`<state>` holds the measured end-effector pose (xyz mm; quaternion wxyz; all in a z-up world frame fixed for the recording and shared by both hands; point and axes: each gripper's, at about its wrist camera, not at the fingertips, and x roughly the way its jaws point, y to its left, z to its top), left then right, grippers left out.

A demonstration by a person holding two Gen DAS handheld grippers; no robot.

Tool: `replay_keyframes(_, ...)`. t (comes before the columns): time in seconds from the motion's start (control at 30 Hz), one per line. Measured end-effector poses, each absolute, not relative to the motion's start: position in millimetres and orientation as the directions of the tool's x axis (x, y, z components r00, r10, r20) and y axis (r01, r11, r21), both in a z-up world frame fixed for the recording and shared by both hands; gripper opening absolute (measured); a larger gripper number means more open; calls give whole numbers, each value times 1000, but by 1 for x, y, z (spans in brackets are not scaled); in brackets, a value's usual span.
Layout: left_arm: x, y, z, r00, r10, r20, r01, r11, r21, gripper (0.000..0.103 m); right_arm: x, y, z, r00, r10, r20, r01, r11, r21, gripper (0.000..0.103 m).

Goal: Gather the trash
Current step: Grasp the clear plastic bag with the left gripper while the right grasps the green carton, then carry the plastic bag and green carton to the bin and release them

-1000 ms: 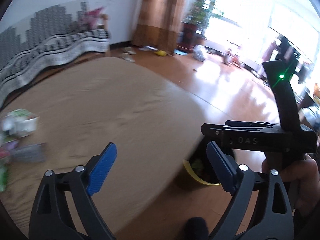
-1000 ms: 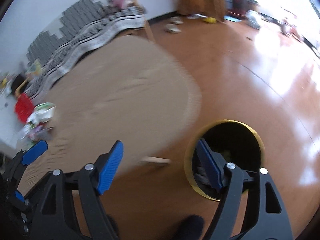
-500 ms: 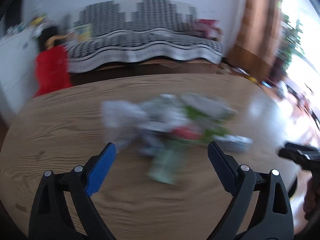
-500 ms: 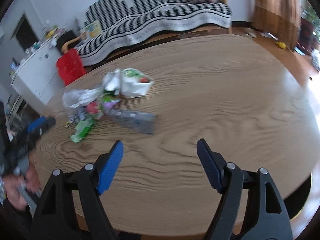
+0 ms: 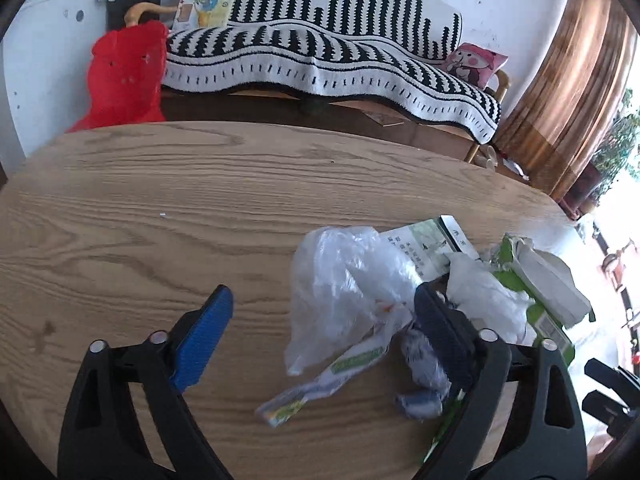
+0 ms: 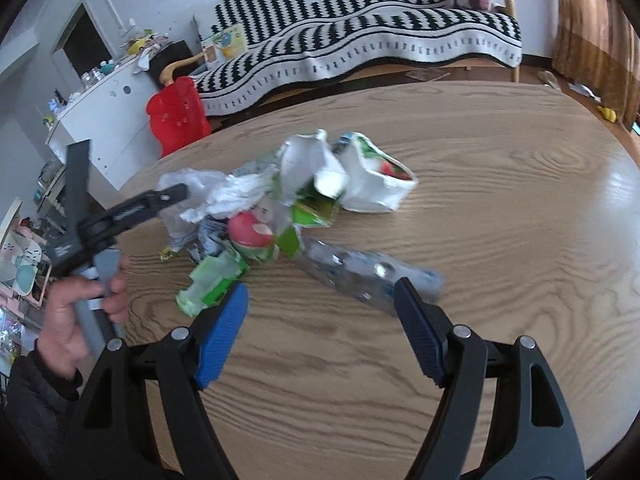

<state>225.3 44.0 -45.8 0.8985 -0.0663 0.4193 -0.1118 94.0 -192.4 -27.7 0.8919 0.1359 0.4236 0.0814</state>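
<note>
A heap of trash lies on the oval wooden table (image 5: 160, 208). In the left wrist view my open left gripper (image 5: 322, 330) straddles a clear plastic bag (image 5: 344, 280) and a green-white wrapper (image 5: 332, 372); a green carton (image 5: 540, 292) lies to the right. In the right wrist view my open right gripper (image 6: 320, 328) hovers just in front of a crushed clear plastic bottle (image 6: 360, 272). Behind it lie a green wrapper (image 6: 212, 284), a white food pouch (image 6: 372, 180) and crumpled paper (image 6: 236, 196). The left gripper (image 6: 132, 208) shows at the left, held by a hand.
A black-and-white striped sofa (image 5: 320, 52) stands behind the table. A red plastic chair (image 6: 176, 116) and a white cabinet (image 6: 104, 120) stand at the left. Brown curtains (image 5: 568, 92) hang at the right.
Both grippers have swung from the floor bin at the table's end to the trash heap and moved close to it. Both stay open.
</note>
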Motion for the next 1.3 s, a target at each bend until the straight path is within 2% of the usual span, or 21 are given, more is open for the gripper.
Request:
replay_keyframes(0.03,226,43,-48,615,-275,-739,154,961,-229,63,98,-191,-28,628,265,-732,-33,948,315,73)
replay_keyframes(0.07,228,42,-50,600,-298,-742,162,954,-252,57,102,-189,-28,628,270,-730,-35,947,321,73)
replay_keyframes(0.1,228,42,-50,595,-306,-743,162,951,-262,36,106,-187,-28,629,280,-725,-38,943,331,70)
replay_keyframes(0.13,228,43,-49,590,-310,-745,163,950,-266,21,109,-185,-28,629,288,-722,-40,940,339,69)
replay_keyframes(0.23,219,51,-40,603,-301,-739,158,953,-259,2,121,-178,-29,627,308,-716,-41,930,364,65)
replay_keyframes(0.37,197,65,-21,642,-296,-707,158,954,-255,1,136,-167,-32,625,296,-723,-27,933,360,59)
replay_keyframes(0.43,185,72,-11,661,-285,-694,160,957,-241,0,144,-162,-36,624,279,-730,-17,939,344,53)
replay_keyframes(0.47,179,74,-7,667,-283,-689,161,958,-237,0,147,-160,-38,621,271,-735,-14,942,336,39)
replay_keyframes(0.5,173,75,-2,670,-283,-686,166,958,-233,0,149,-158,-40,621,269,-736,-12,943,334,20)
replay_keyframes(0.77,133,64,16,686,-261,-679,195,965,-174,0,117,-148,-2,705,280,-651,-84,945,316,18)
replay_keyframes(0.93,112,40,31,692,-298,-657,242,954,-178,0,75,-153,28,747,274,-605,-127,953,275,17)
replay_keyframes(1.17,85,-27,50,675,-387,-628,354,917,-184,1,8,-207,55,796,209,-569,-79,966,245,17)
replay_keyframes(1.3,62,-92,54,633,-463,-621,458,870,-182,0,-30,-257,62,814,136,-564,-2,973,232,17)
